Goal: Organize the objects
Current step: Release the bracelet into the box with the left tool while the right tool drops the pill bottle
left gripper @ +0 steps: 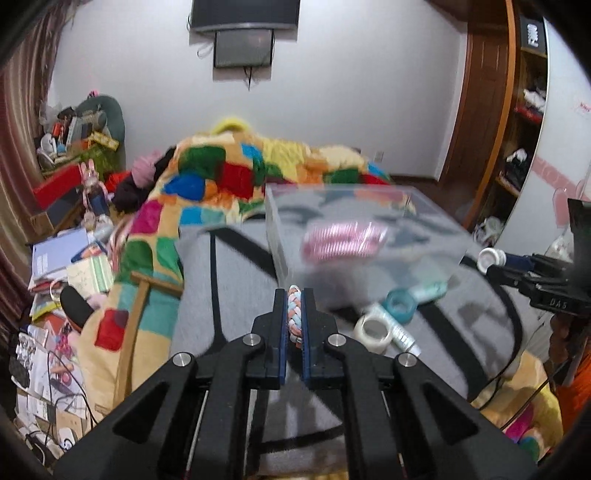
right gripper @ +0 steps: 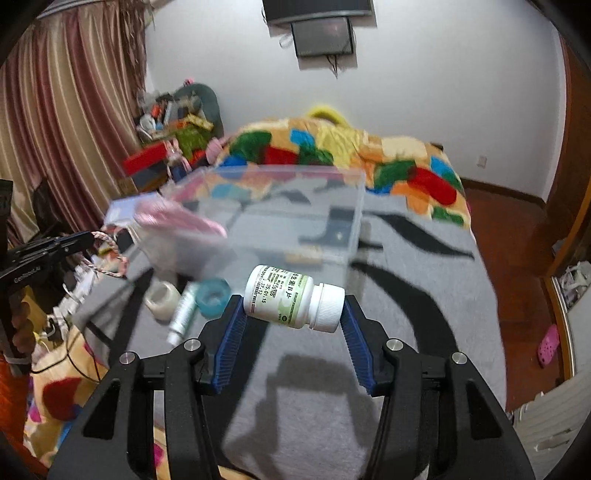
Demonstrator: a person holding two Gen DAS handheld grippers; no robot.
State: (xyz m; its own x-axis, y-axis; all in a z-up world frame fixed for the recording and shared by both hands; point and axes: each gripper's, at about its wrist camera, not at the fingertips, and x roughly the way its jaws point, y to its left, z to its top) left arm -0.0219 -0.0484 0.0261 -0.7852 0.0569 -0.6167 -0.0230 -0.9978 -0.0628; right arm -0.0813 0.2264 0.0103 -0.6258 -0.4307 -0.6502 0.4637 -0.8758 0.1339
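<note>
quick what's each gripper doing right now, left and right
Left gripper: closed on a braided cord.
Right gripper: closed on a white pill bottle, held sideways between the pads.

**A:** so what kind of place was this?

**B:** someone's bedroom at home. There was a bed [right gripper: 424,280] with a grey-and-black blanket and a patchwork quilt [left gripper: 229,177] bunched at the far end, striped curtains [right gripper: 66,122] along one side, and a wall-mounted TV [right gripper: 321,35].

**A:** tidy?

**B:** nope. Books and papers [left gripper: 62,266] were heaped beside the bed, plus a wooden wardrobe [left gripper: 491,110] and a pink slipper [right gripper: 547,345] on the floor.
</note>
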